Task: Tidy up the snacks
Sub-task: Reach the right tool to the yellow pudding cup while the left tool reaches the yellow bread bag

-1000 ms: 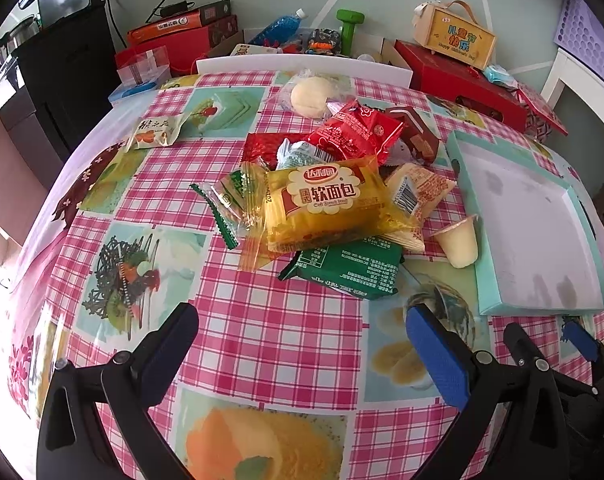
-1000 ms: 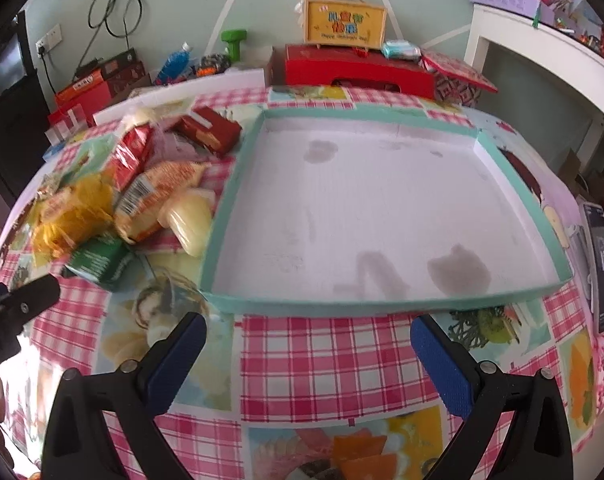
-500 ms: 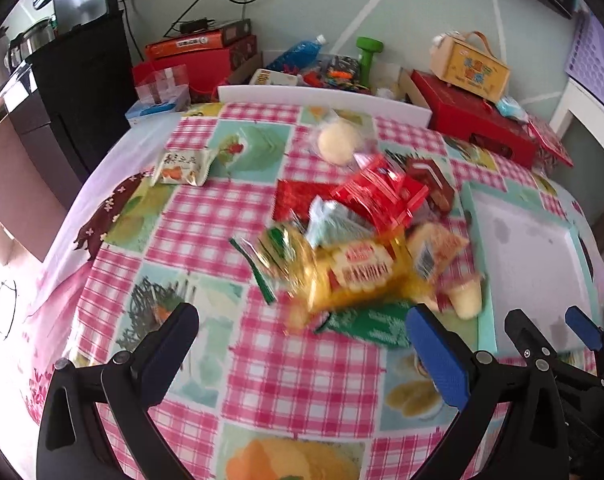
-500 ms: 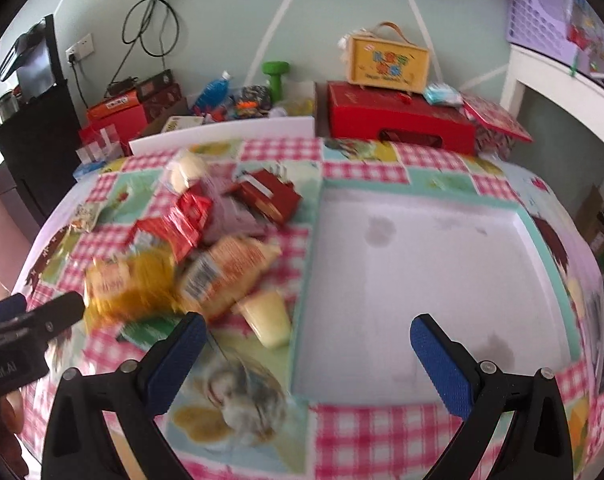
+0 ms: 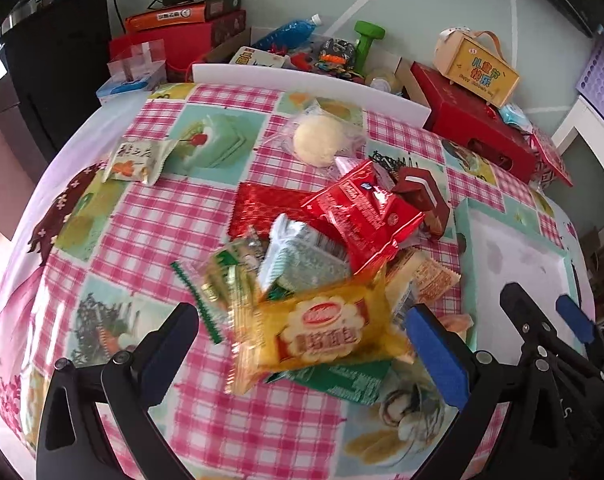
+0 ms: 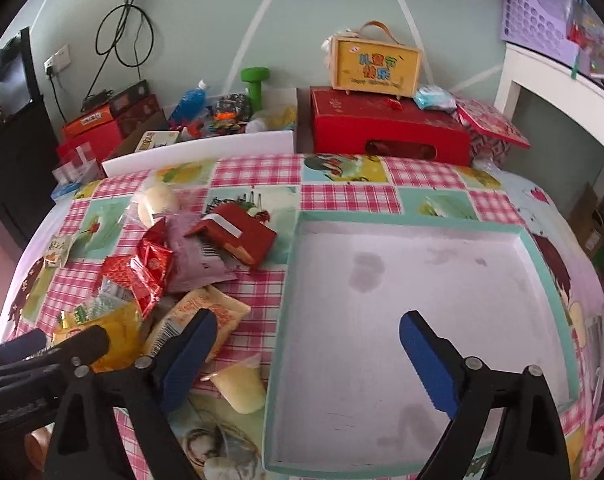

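A heap of snack packets lies mid-table: a yellow soft-bread pack (image 5: 322, 332), a red packet (image 5: 362, 216), a silver-green packet (image 5: 302, 260), a dark green one (image 5: 342, 380) underneath. My left gripper (image 5: 302, 348) is open, its fingers either side of the yellow pack's near end, apart from it. A shallow teal-rimmed white tray (image 6: 406, 320) lies to the right. My right gripper (image 6: 306, 360) hangs open over the tray's left rim, holding nothing. A jelly cup (image 6: 237, 386) and an orange-beige packet (image 6: 197, 320) lie by its left finger.
A round bun in clear wrap (image 5: 320, 140) and a small pale packet (image 5: 135, 160) lie apart toward the far left. A brown-red box (image 6: 237, 236) sits near the tray. Red boxes (image 6: 386, 128), a yellow carry box (image 6: 376, 64) and clutter line the wall behind.
Both grippers pulled back and rose, then the left came forward and down to the yellow pack. The right view swung left from the tray toward the heap. Both stayed open.
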A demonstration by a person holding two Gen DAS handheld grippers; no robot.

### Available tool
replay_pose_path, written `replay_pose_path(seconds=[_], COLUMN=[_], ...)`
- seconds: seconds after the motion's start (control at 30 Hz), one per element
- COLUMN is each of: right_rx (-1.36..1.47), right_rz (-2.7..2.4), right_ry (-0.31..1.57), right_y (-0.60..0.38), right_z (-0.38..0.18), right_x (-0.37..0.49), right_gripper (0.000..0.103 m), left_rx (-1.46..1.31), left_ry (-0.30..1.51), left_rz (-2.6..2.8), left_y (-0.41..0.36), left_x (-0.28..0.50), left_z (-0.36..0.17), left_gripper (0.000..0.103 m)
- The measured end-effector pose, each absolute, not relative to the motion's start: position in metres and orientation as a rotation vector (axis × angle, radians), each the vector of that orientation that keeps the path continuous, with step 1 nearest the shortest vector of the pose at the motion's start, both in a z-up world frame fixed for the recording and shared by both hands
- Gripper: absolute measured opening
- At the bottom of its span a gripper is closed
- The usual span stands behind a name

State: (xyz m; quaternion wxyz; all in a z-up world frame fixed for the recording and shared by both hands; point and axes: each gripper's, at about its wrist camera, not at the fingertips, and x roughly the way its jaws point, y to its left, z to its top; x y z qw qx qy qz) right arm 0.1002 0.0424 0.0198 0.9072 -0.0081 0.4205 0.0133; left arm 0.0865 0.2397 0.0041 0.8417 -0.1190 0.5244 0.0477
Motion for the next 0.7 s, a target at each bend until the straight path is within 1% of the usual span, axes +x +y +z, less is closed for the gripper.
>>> replay_pose_path(seconds=[0.27,0.3,0.37,0.43,0.53,0.63,0.7], right_rx=[0.004,-0.003,-0.022,-0.037,-0.072,-0.123,-0.133], right_rz=[0.016,0.025,0.053,0.082,0.149,0.209,0.247], right_ry=[0.906,0.911,0.917,0.918,0.912,0.898,0.906], right_y=[0.035,0.037,0.044,0.051,0.067,0.082,0.088], right_z=[0.006,0.003,0.0,-0.003,-0.005,-0.009,-0.013], right_x=[0.091,0.091,0.089,0.087,0.082,0.076,0.075], right_gripper=[0.087,0.085,0.083,0.082,0.076,0.069,0.061], left_rx=[-0.262,-0.265,-0.265,-0.27,-0.271,-0.269,-0.271], left_ry=[1.146,1.145,1.144,1.15,1.142,1.139,1.14], left_rz=[0.104,0.105,0.114,0.119,0.118,0.119,0.123], left_y=[0.231,0.232,0.233,0.235,0.236,0.237,0.239], left_x=[0.09,0.091,0.091,0.092,0.091,0.088,0.086], left_z=[-0.014,-0.015,-0.019,-0.021,-0.02,-0.021,-0.022], left_gripper=[0.102,0.102,0.092,0.092,0.091,0.091,0.091])
